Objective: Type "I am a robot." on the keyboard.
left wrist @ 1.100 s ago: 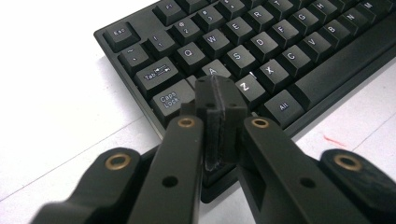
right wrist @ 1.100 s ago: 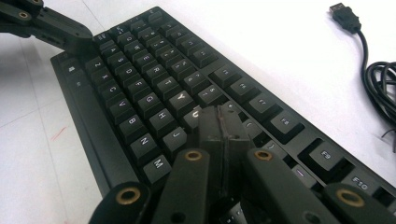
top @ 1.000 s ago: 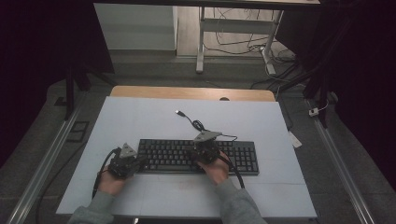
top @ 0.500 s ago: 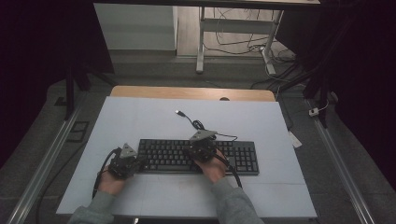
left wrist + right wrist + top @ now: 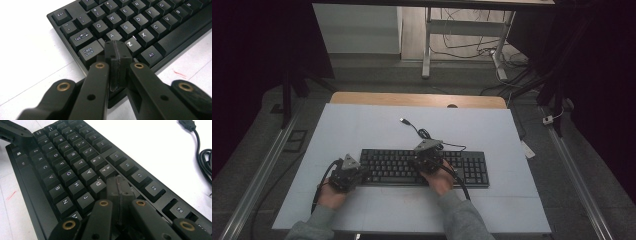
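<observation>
Since the earlier frames the right gripper (image 5: 426, 156) has edged slightly leftward over the keyboard (image 5: 472, 170), which lies near the tabletop's front edge; left gripper (image 5: 354, 172) unmoved. Both jaws closed, empty, tips poised for pressing keys.

Colours at the keyboard station

Keyboard (image 5: 424, 167): black case, black keycaps, white legends. Its cable (image 5: 203, 155): black. Desk (image 5: 362, 125): white top with faint grey lines and a small red mark (image 5: 178, 73); far edge is light wood. Left gripper (image 5: 117, 50) and right gripper (image 5: 120, 186): black with brass-coloured rivets. Sleeves (image 5: 462, 217): grey.
</observation>
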